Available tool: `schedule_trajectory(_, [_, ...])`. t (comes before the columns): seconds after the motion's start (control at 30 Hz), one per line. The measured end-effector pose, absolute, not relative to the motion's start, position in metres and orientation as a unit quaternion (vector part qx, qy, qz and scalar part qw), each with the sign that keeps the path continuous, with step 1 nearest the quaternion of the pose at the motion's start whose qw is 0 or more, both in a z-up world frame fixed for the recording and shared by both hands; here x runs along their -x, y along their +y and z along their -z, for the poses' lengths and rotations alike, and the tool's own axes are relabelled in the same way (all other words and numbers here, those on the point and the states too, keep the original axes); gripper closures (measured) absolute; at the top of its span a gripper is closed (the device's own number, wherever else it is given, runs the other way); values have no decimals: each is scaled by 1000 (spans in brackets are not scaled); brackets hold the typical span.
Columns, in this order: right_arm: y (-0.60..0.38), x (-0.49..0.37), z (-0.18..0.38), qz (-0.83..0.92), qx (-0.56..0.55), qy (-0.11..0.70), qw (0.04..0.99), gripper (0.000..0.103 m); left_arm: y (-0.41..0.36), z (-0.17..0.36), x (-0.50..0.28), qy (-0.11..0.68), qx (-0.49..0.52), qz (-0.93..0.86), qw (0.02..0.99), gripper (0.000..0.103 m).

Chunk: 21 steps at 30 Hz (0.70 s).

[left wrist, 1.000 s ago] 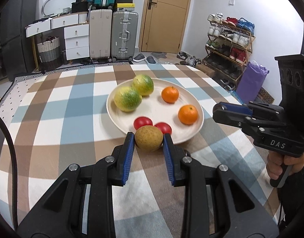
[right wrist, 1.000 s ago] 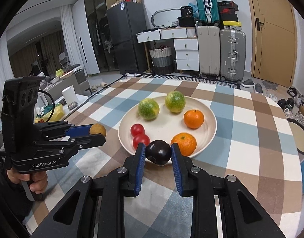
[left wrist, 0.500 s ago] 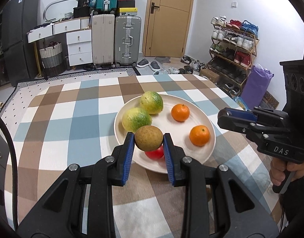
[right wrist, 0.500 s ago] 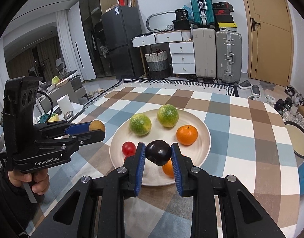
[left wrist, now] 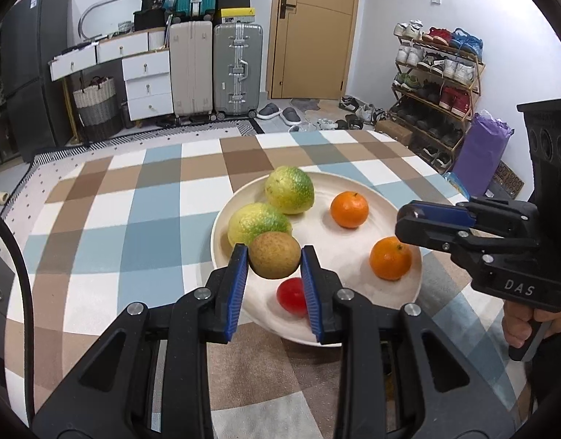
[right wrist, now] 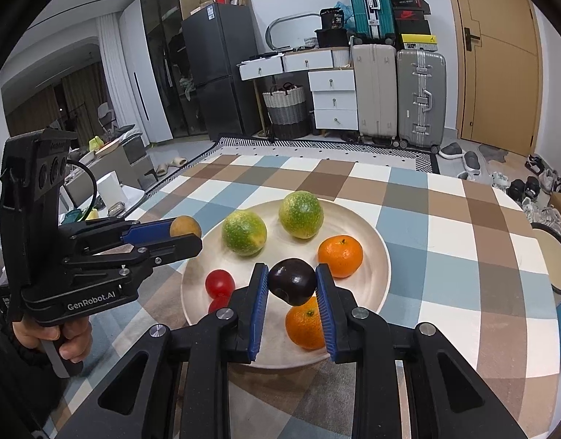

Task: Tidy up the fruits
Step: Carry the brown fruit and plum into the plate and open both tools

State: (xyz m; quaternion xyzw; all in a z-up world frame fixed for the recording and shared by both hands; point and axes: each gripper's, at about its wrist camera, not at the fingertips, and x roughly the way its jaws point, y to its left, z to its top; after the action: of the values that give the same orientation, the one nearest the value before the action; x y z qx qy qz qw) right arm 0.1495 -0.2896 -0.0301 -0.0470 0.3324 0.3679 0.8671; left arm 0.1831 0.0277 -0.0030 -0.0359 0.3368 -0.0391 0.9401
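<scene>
Left hand-held gripper (left wrist: 275,265) clamped on a round brown rough-skinned fruit (left wrist: 275,255), blue pads pressing both sides. Right hand-held gripper (right wrist: 292,289) clamped likewise on a small dark purple plum (right wrist: 292,281). Both loads now carried up off the counter and out over the round cream ceramic plate (left wrist: 357,226), where a second ago both sat low at its near rim. Brown fruit now hanging above the plate's left part, just in front of a yellow-green citrus. Plum hanging over the near middle, above an orange. Judged from this: transport nearly finished, lowering and release left to do for both.

On the plate already:
- two yellow-green mottled citrus fruits (right wrist: 244,233) (right wrist: 301,214), side by side at the far left;
- two bright orange mandarins, one at the right (right wrist: 340,250), one nearer (right wrist: 305,327) and half hidden behind the right pads;
- small red round fruits (right wrist: 219,283) at the near left, two showing in the right wrist view, only one (left wrist: 291,294) in the left.

Bare cream surface left in the plate's middle, between the citrus, the red fruits and the mandarins; likely room enough for both carried pieces. Round shapes, so some risk of rolling into neighbours on release. Checked blue, brown and white cloth (left wrist: 141,226) covering the counter around the plate.
</scene>
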Motion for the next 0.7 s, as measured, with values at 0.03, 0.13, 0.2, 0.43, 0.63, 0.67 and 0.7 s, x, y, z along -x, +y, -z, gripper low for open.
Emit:
schedule_trajectory(0.03, [-288,-151,32,-368,48,334,867,76,29,5,-184,338,36,38,940,77])
schedule_trajectory(0.13, [-284,-155,37,-364,48,338,866,76,32,9,-187,340,40,34,939,77])
schedule_trajectory(0.2, [-283,-158,41,-363,46,342,866,76,34,12,-188,343,44,33,938,77])
schedule_trajectory(0.43, [-281,-161,51,-356,52,353,864,76,39,21,-192,351,48,23,935,77])
schedule_trajectory(0.63, [-279,-160,53,-353,56,354,864,75,39,26,-193,356,53,25,933,76])
schedule_trajectory(0.67, [-280,-160,53,-352,56,352,866,75,39,26,-193,357,53,27,932,76])
schedule_trajectory(0.7, [-280,-159,53,-352,56,351,866,75,38,27,-192,358,53,28,932,76])
